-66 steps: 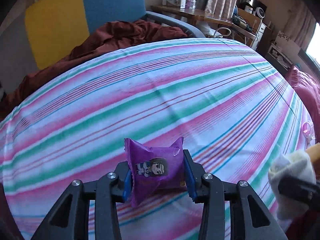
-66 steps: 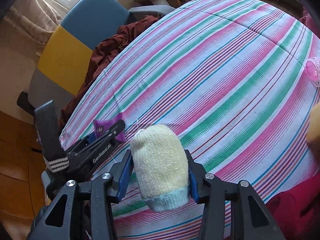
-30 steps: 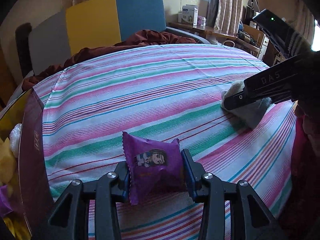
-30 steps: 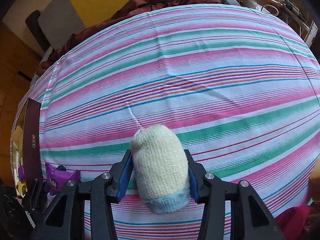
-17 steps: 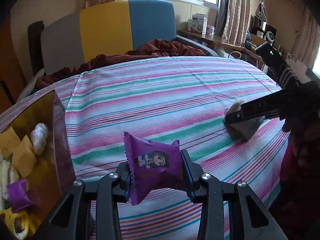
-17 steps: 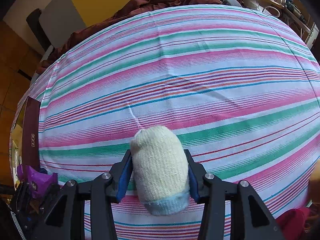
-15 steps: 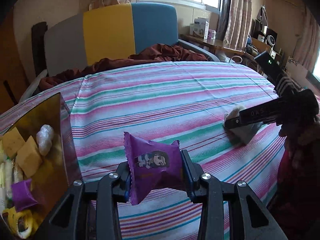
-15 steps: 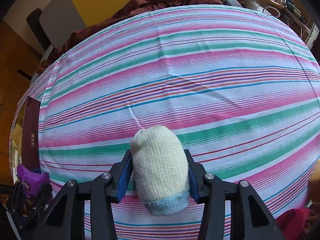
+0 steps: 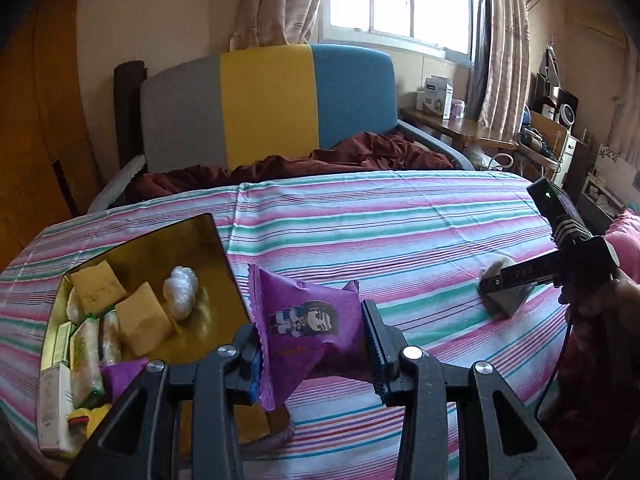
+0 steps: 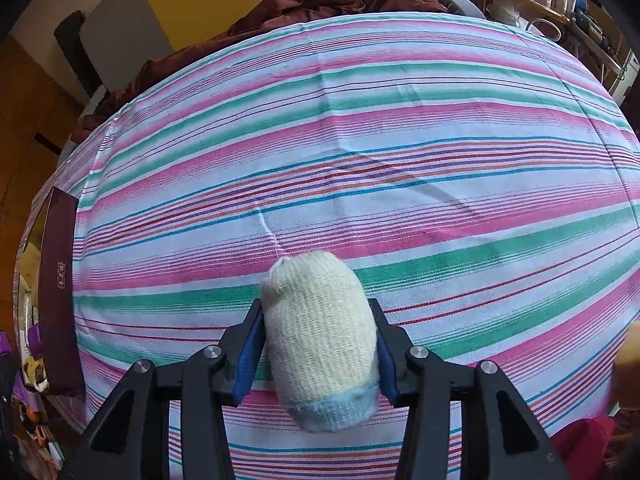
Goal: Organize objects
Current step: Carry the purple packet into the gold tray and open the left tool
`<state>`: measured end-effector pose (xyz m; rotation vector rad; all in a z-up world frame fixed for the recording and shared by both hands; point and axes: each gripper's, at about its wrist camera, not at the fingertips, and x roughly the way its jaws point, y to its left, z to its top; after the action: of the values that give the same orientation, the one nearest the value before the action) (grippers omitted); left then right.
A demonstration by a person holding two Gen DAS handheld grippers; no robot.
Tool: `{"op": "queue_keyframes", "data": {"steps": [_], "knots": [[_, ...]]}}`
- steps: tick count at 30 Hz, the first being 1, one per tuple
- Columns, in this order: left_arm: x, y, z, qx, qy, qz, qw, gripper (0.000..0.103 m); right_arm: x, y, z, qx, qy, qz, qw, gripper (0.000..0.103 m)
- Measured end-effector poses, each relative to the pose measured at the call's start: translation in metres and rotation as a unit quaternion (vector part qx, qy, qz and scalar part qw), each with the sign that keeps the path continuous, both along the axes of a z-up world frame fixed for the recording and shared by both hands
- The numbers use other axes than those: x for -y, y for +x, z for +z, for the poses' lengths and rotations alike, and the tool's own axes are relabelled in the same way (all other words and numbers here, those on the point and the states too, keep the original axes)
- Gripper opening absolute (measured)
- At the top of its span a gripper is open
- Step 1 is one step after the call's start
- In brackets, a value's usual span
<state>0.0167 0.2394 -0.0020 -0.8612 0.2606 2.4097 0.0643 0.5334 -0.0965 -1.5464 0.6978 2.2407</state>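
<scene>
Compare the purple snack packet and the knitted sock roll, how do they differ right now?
The purple snack packet is glossy printed plastic with a cartoon figure; the knitted sock roll is plain cream yarn with a pale blue cuff. The packet is flat and crinkled with pinked edges, the roll rounded. The packet sits in the left gripper beside the open box; the roll sits in the right gripper. Both are clamped between fingers.

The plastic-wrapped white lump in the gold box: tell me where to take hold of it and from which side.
Take the lump across its narrow middle, coming straight down from above. It lies alone on the bare gold floor of the box, long axis running away from the camera, with the box wall close on its right and a tan packet close on its left. A side approach looks blocked; set one tong finger in each gap.
</scene>
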Motion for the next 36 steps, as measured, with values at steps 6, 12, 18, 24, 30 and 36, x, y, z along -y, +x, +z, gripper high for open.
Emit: {"op": "queue_keyframes", "data": {"steps": [6, 12, 18, 24, 30, 36], "knots": [[0.039, -0.015, -0.003, 0.009, 0.003, 0.047, 0.9989, 0.041, 0.004, -0.002, 0.0, 0.007, 0.014, 0.006, 1.0, 0.048], [0.091, -0.036, -0.016, 0.046, 0.029, 0.099, 0.9936, 0.041, 0.01, -0.005, 0.0, 0.018, 0.035, 0.015, 0.999, 0.048], [0.163, -0.058, -0.028, 0.101, 0.079, 0.15, 0.9803, 0.041, 0.013, -0.006, -0.002, 0.024, 0.047, 0.021, 0.998, 0.048], [0.165, -0.059, -0.039, 0.12, 0.083, 0.136, 0.98, 0.041, 0.016, -0.009, -0.002, 0.026, 0.05, 0.024, 0.998, 0.048], [0.126, -0.066, -0.061, 0.143, 0.038, 0.103, 0.9836, 0.043, 0.014, -0.011, -0.003, 0.026, 0.05, 0.024, 0.998, 0.048], [0.125, -0.063, -0.069, 0.14, 0.022, 0.113, 0.9834, 0.049, 0.013, -0.01, -0.003, 0.027, 0.051, 0.025, 0.998, 0.048]]}}
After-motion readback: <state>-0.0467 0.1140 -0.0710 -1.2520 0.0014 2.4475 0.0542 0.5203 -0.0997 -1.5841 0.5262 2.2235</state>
